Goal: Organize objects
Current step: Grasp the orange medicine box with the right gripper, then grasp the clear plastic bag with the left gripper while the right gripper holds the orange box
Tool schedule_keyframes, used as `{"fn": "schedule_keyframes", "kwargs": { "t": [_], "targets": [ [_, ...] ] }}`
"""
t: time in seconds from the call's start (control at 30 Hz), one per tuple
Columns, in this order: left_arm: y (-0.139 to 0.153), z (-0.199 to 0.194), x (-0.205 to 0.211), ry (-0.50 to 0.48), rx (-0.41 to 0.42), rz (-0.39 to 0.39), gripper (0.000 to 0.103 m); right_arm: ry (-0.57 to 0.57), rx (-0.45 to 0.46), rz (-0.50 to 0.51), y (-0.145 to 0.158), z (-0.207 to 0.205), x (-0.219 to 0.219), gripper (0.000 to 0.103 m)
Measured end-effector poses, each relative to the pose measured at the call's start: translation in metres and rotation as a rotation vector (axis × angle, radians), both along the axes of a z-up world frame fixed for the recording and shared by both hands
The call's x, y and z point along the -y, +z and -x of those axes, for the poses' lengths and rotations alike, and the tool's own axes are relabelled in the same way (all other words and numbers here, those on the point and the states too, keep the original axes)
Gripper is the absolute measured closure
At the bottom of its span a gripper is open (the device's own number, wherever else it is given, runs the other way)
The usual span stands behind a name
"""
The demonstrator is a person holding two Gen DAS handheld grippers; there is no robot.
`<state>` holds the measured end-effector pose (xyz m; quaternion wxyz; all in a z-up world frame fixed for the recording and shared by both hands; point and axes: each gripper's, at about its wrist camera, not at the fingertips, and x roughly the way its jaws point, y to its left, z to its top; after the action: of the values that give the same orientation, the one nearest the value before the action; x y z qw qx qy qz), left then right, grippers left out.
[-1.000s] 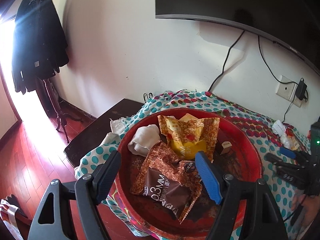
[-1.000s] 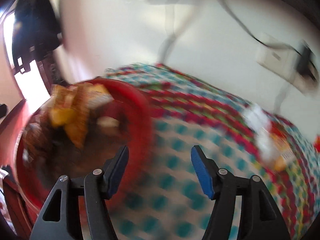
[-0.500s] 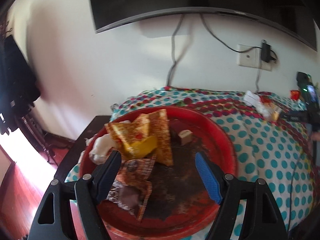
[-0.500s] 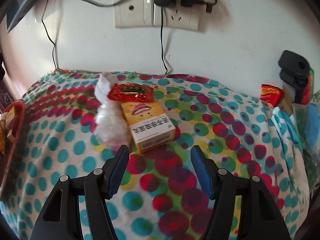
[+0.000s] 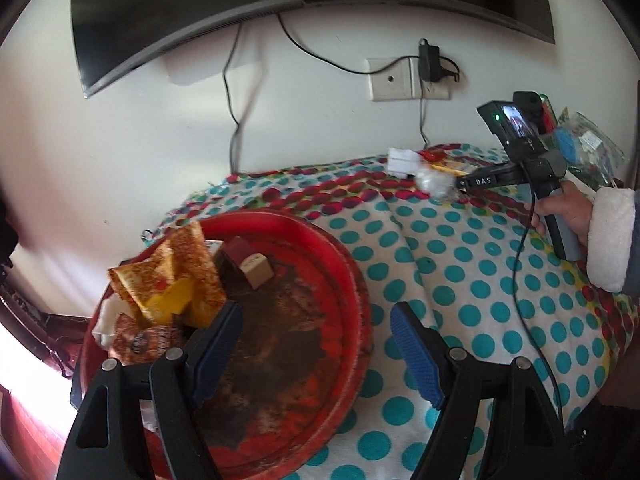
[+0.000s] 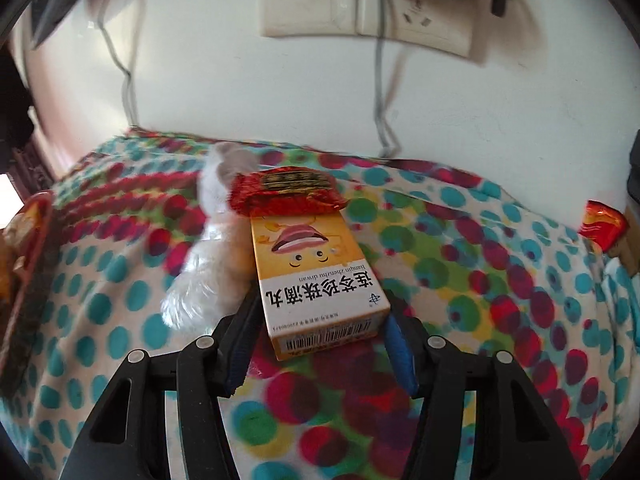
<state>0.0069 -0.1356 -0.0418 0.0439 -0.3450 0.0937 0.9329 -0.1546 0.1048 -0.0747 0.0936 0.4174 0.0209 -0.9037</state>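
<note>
The right gripper is seen with its jaws set on either side of the near end of an orange and white medicine box, which lies flat on the dotted cloth covering the tabletop. The jaws have just been closing with the box between them; the blue pads stand at the box's two long sides, but whether they already press on it cannot be told. Beyond the jaws, at the far end of the box, a red foil packet is laid against the box's far edge. To the left of the jaws, just beside the box, a clear crumpled plastic wrapper is found. A wall socket plate with plugged cables is seen on the wall behind.

The left gripper is held released, nothing being between its jaws. The left jaw hangs over a round red tray, the right jaw over the dotted cloth just outside the tray's rim. Ahead and to the left of the jaws, inside the tray, yellow and brown snack wrappers and a small dark red box are gathered. Far ahead to the right, a hand in a white cuff is seen gripping the other gripper's handle.
</note>
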Motion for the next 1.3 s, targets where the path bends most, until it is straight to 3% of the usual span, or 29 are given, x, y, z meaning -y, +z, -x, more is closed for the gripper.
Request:
{"fn": "schedule_keyframes", "kwargs": {
  "t": [0.2, 0.43, 0.53, 0.67, 0.83, 1.1, 1.23, 1.3],
  "targets": [
    [-0.006, 0.006, -0.017, -0.029, 0.039, 0.013, 0.024, 0.115, 0.011, -0.007, 0.000, -0.037, 0.023, 0.048],
    [0.007, 0.027, -0.053, -0.077, 0.064, -0.048, 0.024, 0.039, 0.003, -0.034, 0.001, -0.061, -0.004, 0.048],
    [0.016, 0.052, -0.072, -0.108, 0.078, -0.098, 0.024, -0.006, 0.016, -0.033, 0.000, -0.066, -0.023, 0.049],
    [0.015, 0.098, -0.106, -0.136, 0.122, -0.102, 0.024, -0.028, 0.004, -0.014, 0.003, -0.072, -0.037, 0.049],
    [-0.010, 0.161, -0.127, -0.039, 0.233, -0.142, 0.024, -0.007, 0.035, 0.003, 0.000, -0.068, -0.038, 0.049],
    [-0.056, 0.220, -0.125, 0.154, 0.324, -0.169, 0.024, -0.001, 0.043, 0.069, -0.001, -0.067, -0.046, 0.048],
    [-0.076, 0.230, -0.122, 0.198, 0.338, -0.151, 0.023, 0.000, 0.044, 0.073, -0.001, -0.067, -0.046, 0.048],
    [-0.079, 0.228, -0.125, 0.186, 0.286, -0.123, 0.025, 0.000, 0.044, 0.082, -0.001, -0.066, -0.047, 0.048]
  ]
}}
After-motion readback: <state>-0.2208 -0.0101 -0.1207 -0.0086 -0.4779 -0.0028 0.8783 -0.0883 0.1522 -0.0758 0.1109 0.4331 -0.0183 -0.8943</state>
